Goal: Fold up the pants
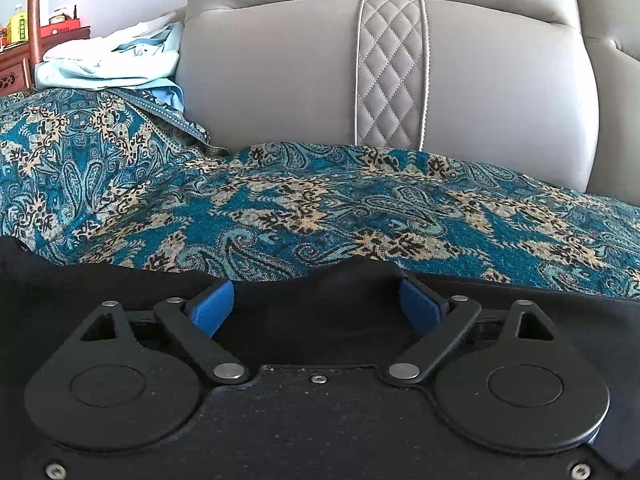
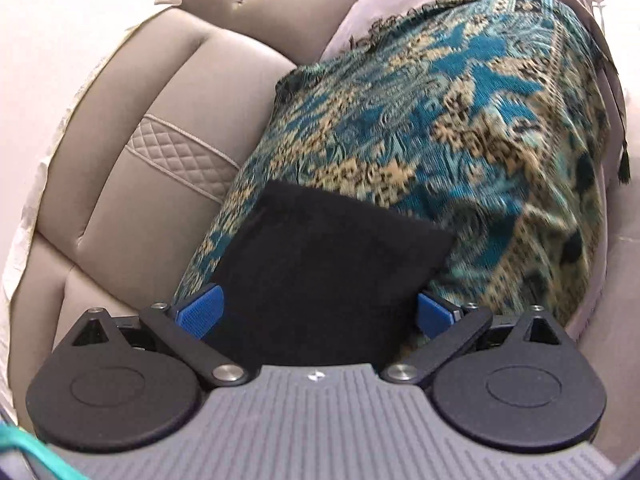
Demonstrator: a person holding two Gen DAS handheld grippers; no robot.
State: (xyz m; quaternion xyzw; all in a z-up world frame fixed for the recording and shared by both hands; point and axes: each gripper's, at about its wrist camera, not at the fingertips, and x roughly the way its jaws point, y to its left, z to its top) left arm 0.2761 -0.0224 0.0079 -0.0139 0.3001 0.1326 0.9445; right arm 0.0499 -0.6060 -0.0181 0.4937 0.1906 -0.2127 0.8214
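The black pants [image 1: 320, 320] lie on a teal and beige paisley throw [image 1: 280, 208] spread over a sofa seat. In the left wrist view my left gripper [image 1: 318, 306] is open, its blue pads [image 1: 212, 306] wide apart low over the pants' far edge, which bunches up slightly between them. In the right wrist view my right gripper [image 2: 320, 312] is open above a squared end of the pants [image 2: 328, 252] that reaches forward between the blue pads [image 2: 200, 314]. The rest of the pants is hidden under the grippers.
The grey leather sofa backrest [image 1: 280, 68] with a quilted strip [image 1: 390, 72] rises behind the throw. Light blue and white clothes [image 1: 112, 60] are piled at the left. A wooden cabinet [image 1: 24, 56] with bottles stands beyond. A tasselled throw edge [image 2: 624, 152] hangs over the armrest.
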